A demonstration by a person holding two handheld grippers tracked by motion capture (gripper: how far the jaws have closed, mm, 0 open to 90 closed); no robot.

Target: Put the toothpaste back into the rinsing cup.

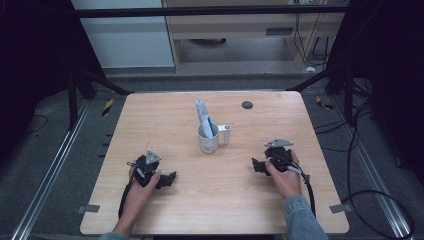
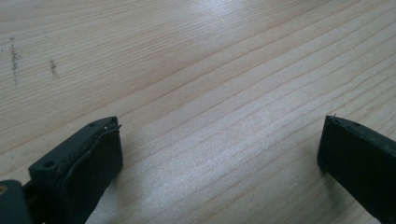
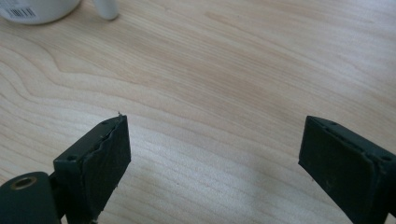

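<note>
A white mug [image 1: 208, 140] stands near the middle of the wooden table [image 1: 165, 120], handle to the right, with a pale blue-and-white tube-like item [image 1: 204, 120] sticking up out of it. My left gripper [image 1: 171, 178] rests on the table at the front left, held by a hand, and is open with bare wood between its jaws [image 2: 219, 144]. My right gripper [image 1: 256, 165] rests at the front right, also open over bare wood [image 3: 215, 144]. The mug's base [image 3: 37, 11] and handle [image 3: 106, 8] peek in at the top left of the right gripper view.
A small dark round spot [image 1: 247, 105] lies on the table behind the mug. Black frame bars [image 1: 100, 82] and cables [image 1: 360, 150] surround the table. A wooden cabinet [image 1: 240, 25] stands on the floor beyond. Faint dark scuffs [image 2: 14, 58] mark the wood.
</note>
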